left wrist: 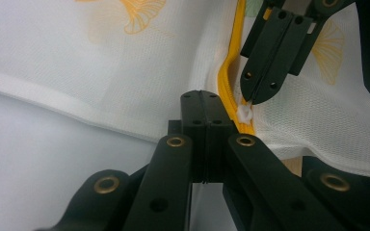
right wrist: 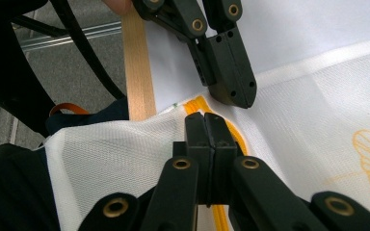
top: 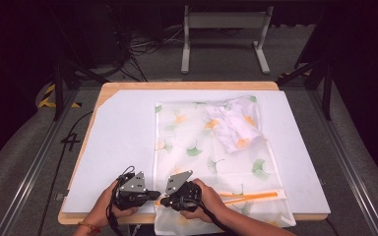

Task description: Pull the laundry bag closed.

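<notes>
A white mesh bag (top: 197, 142) printed with ginkgo leaves lies flat on the table, with a white garment (top: 234, 125) at its far right. Its orange zipper (top: 251, 197) runs along the near end. Both grippers meet at the zipper's left end. My right gripper (left wrist: 250, 98) is shut on the small white zipper pull (left wrist: 244, 114). My left gripper (left wrist: 204, 96) is shut, its tips pinching the mesh right beside the zipper (left wrist: 227, 72). In the right gripper view, the left gripper (right wrist: 241, 98) presses on the bag's seam just ahead of the right gripper (right wrist: 204, 117).
A white sheet (top: 123, 142) covers the wooden table (top: 187, 85); its near edge (right wrist: 137, 62) is close to both hands. The bag's near end hangs over that edge. A metal frame stand (top: 224, 22) and cables sit on the floor behind.
</notes>
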The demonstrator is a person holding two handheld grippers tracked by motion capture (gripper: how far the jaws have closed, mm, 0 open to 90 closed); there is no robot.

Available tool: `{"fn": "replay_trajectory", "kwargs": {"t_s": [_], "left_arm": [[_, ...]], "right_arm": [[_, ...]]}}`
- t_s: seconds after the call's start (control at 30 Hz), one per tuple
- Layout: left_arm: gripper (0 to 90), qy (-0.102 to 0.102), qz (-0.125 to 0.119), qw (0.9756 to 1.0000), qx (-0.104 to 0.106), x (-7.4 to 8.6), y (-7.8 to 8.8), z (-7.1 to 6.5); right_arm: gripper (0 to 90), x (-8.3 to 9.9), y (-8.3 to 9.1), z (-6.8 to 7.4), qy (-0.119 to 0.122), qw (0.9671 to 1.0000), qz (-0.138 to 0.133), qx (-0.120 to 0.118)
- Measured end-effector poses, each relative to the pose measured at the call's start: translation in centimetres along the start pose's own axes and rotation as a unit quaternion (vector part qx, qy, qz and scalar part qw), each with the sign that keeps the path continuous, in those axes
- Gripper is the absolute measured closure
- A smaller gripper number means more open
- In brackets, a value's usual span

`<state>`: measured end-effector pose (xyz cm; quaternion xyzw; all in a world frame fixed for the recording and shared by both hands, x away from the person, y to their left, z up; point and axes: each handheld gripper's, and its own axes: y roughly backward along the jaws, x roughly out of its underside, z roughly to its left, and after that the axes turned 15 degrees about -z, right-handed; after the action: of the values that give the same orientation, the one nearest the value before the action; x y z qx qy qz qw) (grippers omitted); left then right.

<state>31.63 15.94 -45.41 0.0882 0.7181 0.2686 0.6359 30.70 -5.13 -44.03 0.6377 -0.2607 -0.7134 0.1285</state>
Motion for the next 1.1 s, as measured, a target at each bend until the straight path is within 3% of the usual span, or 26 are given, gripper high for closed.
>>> {"fn": "replay_trajectory", "kwargs": {"t_s": [0.4,0.53,0.83,1.1], "left_arm": [[90.0,-0.015,0.001,0.9999,0.003,0.1,0.0,0.1],[90.0,-0.007,-0.005,0.9999,0.007,0.2,0.1,0.2],[90.0,-0.015,0.000,0.9999,0.005,0.1,0.0,0.1],[90.0,-0.010,-0.004,0.9999,0.011,0.2,0.1,0.3]], "right_arm": [[90.0,0.1,0.3,-0.1,-0.004,1.0000,0.002,0.006],[90.0,0.1,0.4,0.0,-0.004,0.9999,0.005,0.008],[90.0,0.0,1.1,-0.2,-0.003,0.9998,0.012,0.016],[90.0,0.2,2.1,-0.5,-0.013,0.9996,0.011,0.023]]}}
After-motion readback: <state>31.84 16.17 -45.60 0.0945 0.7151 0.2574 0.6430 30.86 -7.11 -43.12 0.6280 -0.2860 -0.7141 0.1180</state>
